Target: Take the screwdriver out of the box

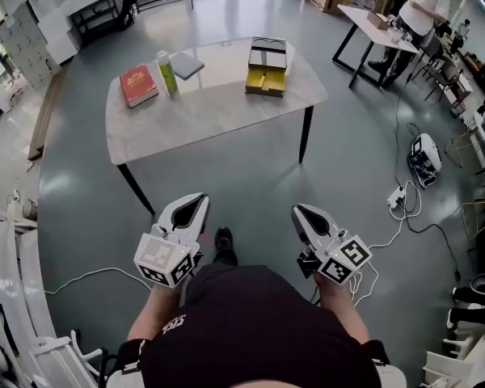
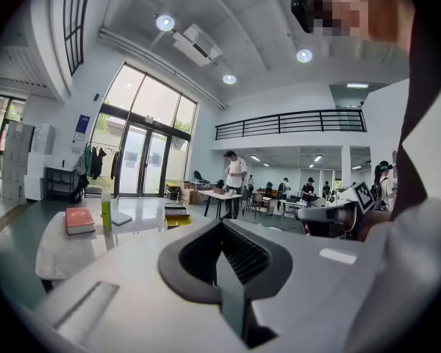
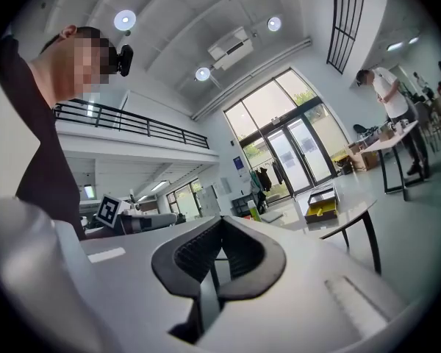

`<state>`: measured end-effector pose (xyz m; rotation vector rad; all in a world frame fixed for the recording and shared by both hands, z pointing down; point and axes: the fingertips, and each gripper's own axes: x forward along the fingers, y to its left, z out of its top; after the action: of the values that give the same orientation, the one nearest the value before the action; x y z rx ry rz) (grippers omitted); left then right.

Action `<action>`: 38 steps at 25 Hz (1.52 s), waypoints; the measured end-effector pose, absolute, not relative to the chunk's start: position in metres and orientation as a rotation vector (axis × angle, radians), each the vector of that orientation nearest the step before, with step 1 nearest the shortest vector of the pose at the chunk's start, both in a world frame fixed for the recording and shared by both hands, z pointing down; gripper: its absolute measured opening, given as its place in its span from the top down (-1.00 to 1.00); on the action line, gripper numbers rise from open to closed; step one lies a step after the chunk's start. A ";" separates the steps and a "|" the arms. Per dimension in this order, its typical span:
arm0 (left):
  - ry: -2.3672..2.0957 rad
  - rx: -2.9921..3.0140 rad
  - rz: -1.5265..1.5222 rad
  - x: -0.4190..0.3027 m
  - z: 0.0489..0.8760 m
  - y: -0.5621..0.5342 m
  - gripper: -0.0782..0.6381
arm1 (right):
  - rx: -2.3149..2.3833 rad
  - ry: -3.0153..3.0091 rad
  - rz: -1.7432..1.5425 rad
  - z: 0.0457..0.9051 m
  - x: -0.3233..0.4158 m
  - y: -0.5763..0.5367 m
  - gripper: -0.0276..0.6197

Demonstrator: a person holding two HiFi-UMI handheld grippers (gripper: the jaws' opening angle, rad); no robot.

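The box (image 1: 267,67) is open, black on top with a yellow tray, and stands on the far right part of the grey table (image 1: 218,107). I also see the box (image 2: 176,215) small in the left gripper view and the box (image 3: 322,206) in the right gripper view. No screwdriver can be made out at this distance. My left gripper (image 1: 196,200) and right gripper (image 1: 301,212) hang close to the body, well short of the table, both shut and empty. Each points toward the table, as the left gripper (image 2: 220,228) and right gripper (image 3: 222,223) show in their own views.
A red book (image 1: 137,85), a green bottle (image 1: 167,73) and a grey notebook (image 1: 186,65) lie on the table's left half. A person (image 1: 419,10) stands at a second table (image 1: 372,24) far right. Cables and a white device (image 1: 424,156) lie on the floor right; white racks (image 1: 16,297) left.
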<state>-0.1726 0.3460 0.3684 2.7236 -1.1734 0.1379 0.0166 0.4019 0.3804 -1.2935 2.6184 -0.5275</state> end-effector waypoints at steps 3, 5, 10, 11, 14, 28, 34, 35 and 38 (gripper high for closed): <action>-1.154 2.726 0.141 -0.166 0.367 0.315 0.77 | -1.312 2.609 -0.559 0.383 0.022 0.371 0.88; -1.140 2.731 0.147 -0.165 0.365 0.294 0.77 | -1.310 2.619 -0.556 0.381 0.020 0.349 0.88; -1.127 2.740 0.153 -0.174 0.360 0.234 0.77 | -1.326 2.606 -0.544 0.371 0.013 0.287 0.88; -1.124 2.740 0.149 -0.177 0.359 0.223 0.77 | -1.328 2.603 -0.543 0.370 0.010 0.275 0.88; -1.125 2.765 0.129 -0.188 0.351 0.187 0.77 | -1.328 2.609 -0.533 0.365 -0.002 0.239 0.88; -1.075 2.697 0.181 -0.197 0.388 0.076 0.77 | -1.312 2.632 -0.610 0.381 -0.015 0.111 0.88; -1.142 2.676 0.205 -0.175 0.391 0.025 0.77 | -1.222 2.663 -0.645 0.391 0.002 0.051 0.88; -1.158 2.674 0.203 -0.168 0.390 0.016 0.77 | -1.209 2.672 -0.649 0.393 0.008 0.040 0.88; -1.188 2.658 0.176 -0.146 0.383 -0.011 0.77 | -1.176 2.703 -0.670 0.396 0.025 0.005 0.88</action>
<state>-0.1459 -0.0110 0.3828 2.6585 -1.1882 0.1757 0.0249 0.0049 0.3957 -1.1762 2.7027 -0.6697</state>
